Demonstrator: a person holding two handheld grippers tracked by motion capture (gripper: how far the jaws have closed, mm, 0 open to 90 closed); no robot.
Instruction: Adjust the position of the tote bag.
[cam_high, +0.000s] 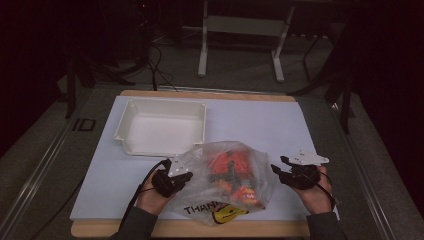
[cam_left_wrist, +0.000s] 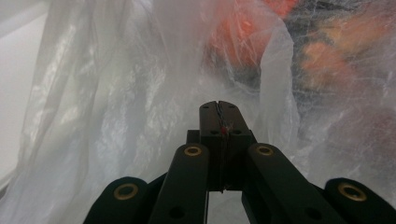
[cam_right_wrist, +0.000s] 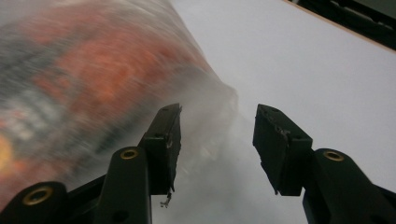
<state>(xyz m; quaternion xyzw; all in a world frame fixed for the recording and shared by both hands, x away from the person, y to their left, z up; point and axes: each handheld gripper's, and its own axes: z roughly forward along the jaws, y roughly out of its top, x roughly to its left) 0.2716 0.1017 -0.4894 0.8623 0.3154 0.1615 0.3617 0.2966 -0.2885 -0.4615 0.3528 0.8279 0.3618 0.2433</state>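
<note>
A clear plastic bag (cam_high: 227, 172) with red and orange items inside and black lettering lies near the front of the white mat (cam_high: 265, 122). My left gripper (cam_high: 186, 176) is at the bag's left side. In the left gripper view its jaws (cam_left_wrist: 218, 105) are pressed together with thin bag film (cam_left_wrist: 140, 93) pinched between them. At the bag's right side is my right gripper (cam_high: 279, 168). In the right gripper view it (cam_right_wrist: 217, 119) stands open, with the blurred bag (cam_right_wrist: 93, 70) to the left and a fold of film reaching between the jaws, untouched.
An empty white tray (cam_high: 129, 107) stands at the back left of the mat. The mat lies on a wooden board (cam_high: 210, 94). A metal table frame (cam_high: 240, 25) and cables (cam_high: 157, 65) are on the floor beyond.
</note>
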